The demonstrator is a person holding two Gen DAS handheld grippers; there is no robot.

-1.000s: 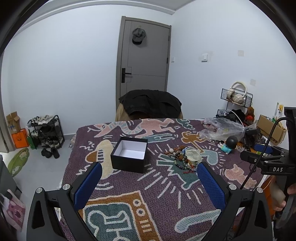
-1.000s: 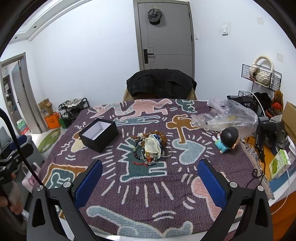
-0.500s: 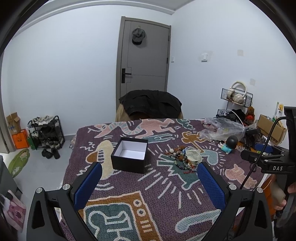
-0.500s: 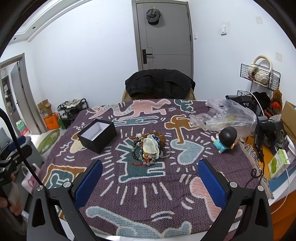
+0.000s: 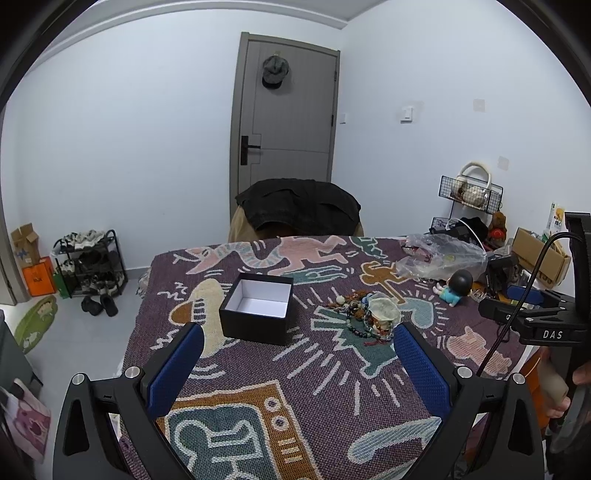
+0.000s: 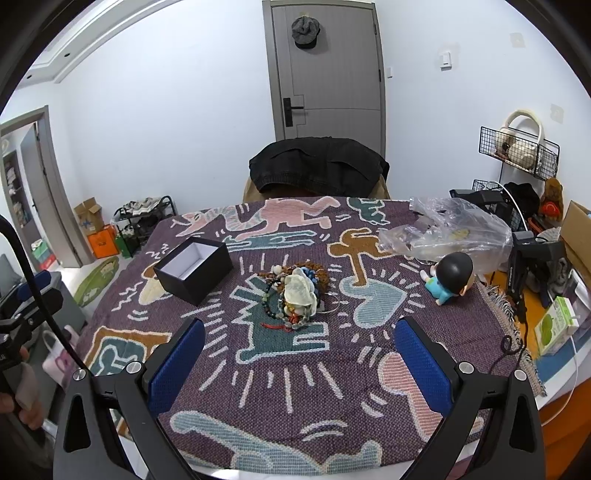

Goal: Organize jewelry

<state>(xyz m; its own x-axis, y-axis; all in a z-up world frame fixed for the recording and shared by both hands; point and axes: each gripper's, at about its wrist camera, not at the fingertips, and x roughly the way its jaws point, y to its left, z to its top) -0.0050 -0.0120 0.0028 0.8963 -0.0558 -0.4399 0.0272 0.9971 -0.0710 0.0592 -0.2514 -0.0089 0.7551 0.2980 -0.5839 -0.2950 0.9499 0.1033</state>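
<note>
Jewelry pile (image 6: 295, 295) long axis near-to-far, open box (image 6: 192, 268) left

I hold two grippers: my left gripper (image 5: 298, 341) and my right gripper (image 6: 300, 336), each with two blue-padded fingers spread wide and nothing between them. On the patterned blanket (image 6: 258, 387) I count one black box (image 6: 193, 270), lidless and white inside, and one heap of jewelry (image 6: 297, 295); its bead bracelets are too tangled for me to count. There is one doll (image 6: 451, 277) with a black head and one clear plastic bag (image 6: 448, 230). Beyond the table I count one chair (image 6: 317, 168) with one dark jacket draped over it, one grey door (image 6: 327, 70) with one cap (image 6: 305, 32) hanging on it, and one shoe rack (image 5: 88, 263).
</note>
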